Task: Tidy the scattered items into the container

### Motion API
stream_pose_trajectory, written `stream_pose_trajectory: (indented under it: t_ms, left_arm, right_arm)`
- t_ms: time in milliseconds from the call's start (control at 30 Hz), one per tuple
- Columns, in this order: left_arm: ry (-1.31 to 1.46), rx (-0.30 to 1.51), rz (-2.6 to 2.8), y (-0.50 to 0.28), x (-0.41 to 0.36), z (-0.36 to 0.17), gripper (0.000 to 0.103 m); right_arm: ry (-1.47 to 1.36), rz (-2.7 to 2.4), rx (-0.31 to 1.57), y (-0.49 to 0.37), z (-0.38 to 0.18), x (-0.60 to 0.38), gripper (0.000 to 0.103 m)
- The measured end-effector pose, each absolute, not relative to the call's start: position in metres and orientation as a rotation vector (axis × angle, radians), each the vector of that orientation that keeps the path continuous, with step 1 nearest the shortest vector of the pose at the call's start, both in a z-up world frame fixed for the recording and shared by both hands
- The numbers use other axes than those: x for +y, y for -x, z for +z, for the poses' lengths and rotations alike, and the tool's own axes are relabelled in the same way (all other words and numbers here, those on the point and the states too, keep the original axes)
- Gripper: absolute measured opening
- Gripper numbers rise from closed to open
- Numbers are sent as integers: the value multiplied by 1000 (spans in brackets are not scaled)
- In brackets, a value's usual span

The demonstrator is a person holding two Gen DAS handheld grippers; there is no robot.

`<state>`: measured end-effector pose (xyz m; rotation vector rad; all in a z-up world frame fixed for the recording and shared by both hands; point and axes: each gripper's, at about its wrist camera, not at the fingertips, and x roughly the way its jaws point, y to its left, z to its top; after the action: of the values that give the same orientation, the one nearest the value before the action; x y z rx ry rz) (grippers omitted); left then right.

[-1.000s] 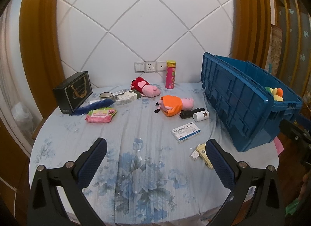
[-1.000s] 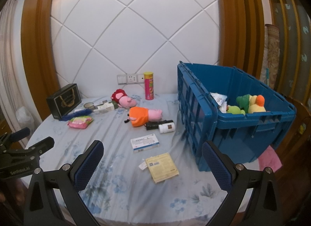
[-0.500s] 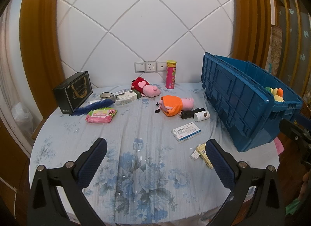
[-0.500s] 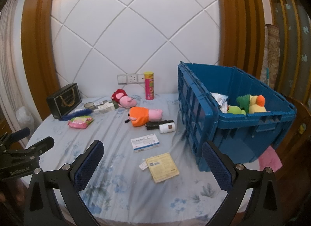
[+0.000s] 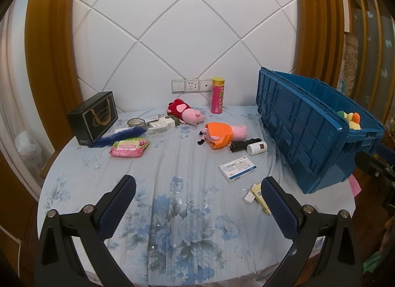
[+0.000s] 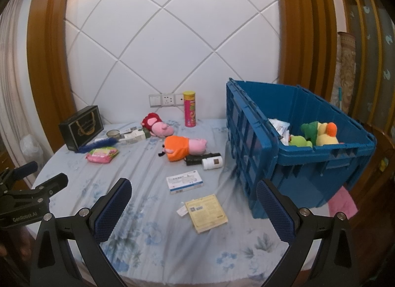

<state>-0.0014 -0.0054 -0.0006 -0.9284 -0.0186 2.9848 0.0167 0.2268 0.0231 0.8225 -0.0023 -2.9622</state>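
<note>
A blue crate (image 6: 303, 161) (image 5: 301, 126) stands at the table's right side, holding a green and yellow plush (image 6: 318, 134) and some packets. Scattered on the flowered cloth lie an orange pig plush (image 5: 222, 134) (image 6: 182, 147), a red pig plush (image 5: 185, 113), a white medicine box (image 5: 237, 166) (image 6: 185, 181), a white bottle (image 5: 256, 148), a black tube (image 5: 240, 145), a yellow paper packet (image 6: 206, 213), a pink wipes pack (image 5: 129, 148) and a blue feather (image 5: 118, 136). My left gripper (image 5: 197, 203) and right gripper (image 6: 193, 203) hover open above the near edge, both holding nothing.
A black gift box (image 5: 95, 118) stands at the back left, a pink snack can (image 5: 217, 95) by the padded wall, a white carton (image 5: 164, 123) and a tape roll (image 5: 135, 122) beside the red plush. Wooden posts flank the wall. A pink cloth (image 6: 342, 204) lies beyond the crate.
</note>
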Motion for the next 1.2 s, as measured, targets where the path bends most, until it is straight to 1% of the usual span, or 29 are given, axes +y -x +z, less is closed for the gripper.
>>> stream_pose_trajectory:
  t_ms: [367, 700, 867, 1033, 1133, 1200]
  left_arm:
    - [952, -23, 2981, 10, -20, -4, 103]
    - [1041, -24, 2935, 37, -24, -23, 103]
    - [1118, -59, 2917, 63, -25, -38, 103]
    - [1249, -137, 2929, 108, -40, -62, 103]
    - [1331, -172, 2960, 138, -54, -77, 103]
    - [1372, -229, 2971, 153, -67, -88, 103]
  right_arm:
    - [-845, -2950, 22, -7, 21, 213, 103]
    - [-901, -2932, 48, 16, 11, 202, 103]
    - [-912, -2890, 64, 45, 2, 202, 103]
    - [-875, -2815, 57, 90, -8, 196, 103]
    - [-930, -2708, 38, 132, -25, 189, 103]
    - [-988, -2646, 39, 161, -41, 182, 103]
